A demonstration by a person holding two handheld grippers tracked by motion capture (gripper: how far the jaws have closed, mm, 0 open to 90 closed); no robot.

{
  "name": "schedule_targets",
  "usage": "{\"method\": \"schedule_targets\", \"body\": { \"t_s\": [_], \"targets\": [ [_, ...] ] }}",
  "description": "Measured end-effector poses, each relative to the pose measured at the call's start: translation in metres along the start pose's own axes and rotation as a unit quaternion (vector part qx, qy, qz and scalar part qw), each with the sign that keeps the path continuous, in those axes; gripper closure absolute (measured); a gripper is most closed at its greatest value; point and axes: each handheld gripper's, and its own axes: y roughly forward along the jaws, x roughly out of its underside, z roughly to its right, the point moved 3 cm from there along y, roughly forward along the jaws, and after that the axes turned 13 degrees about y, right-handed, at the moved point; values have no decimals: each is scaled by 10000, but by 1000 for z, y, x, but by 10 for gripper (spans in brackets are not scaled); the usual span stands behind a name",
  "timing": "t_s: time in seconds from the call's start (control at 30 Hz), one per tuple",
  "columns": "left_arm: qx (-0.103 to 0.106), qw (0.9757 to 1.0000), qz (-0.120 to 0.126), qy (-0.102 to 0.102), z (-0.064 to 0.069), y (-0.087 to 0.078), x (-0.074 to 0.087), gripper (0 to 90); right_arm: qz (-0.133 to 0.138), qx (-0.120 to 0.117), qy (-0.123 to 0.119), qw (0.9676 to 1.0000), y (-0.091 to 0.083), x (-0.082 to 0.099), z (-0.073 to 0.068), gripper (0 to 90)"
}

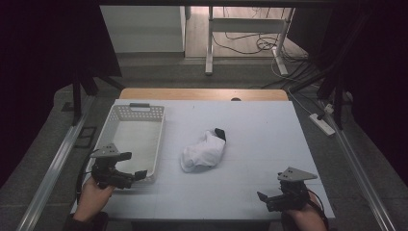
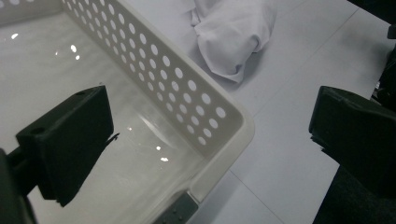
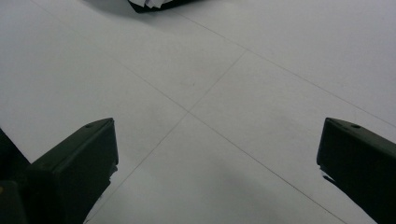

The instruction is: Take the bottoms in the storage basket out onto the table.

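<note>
A crumpled white cloth [image 1: 204, 150] with a small black part at its far end lies in the middle of the white table [image 1: 264, 134]. To its left stands a white perforated basket [image 1: 139, 107] with nothing in it. My left gripper [image 1: 140, 175] is open and hovers over the basket's near right corner. In the left gripper view its jaws straddle that corner [image 2: 210, 130], with the basket wall [image 2: 187, 88] between them and the cloth [image 2: 238, 32] beyond. My right gripper [image 1: 265, 198] is open near the table's front right edge, over bare table [image 3: 217, 158]. The cloth's dark edge [image 3: 154, 3] shows far ahead of it.
A wooden strip [image 1: 202, 94] borders the table's far edge. Metal rails [image 1: 57, 163] run along both sides. A power strip [image 1: 323, 124] and cables lie on the floor at the right, and desk legs [image 1: 210, 43] stand beyond the table.
</note>
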Motion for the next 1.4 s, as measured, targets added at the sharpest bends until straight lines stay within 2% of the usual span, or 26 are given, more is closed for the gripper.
{"method": "schedule_targets", "body": {
  "t_s": [0.93,1.2,1.4],
  "targets": [
    [-268,9995,-14,-147,17,-27,24,6,-4,24,47,10000,0,0,0,0],
    [-249,9994,-80,-225,20,-29,32,6,-7,25,51,10000,0,0,1,0],
    [-326,9992,-138,-204,23,-29,38,0,-2,27,53,10000,0,0,1,0]
  ]
}}
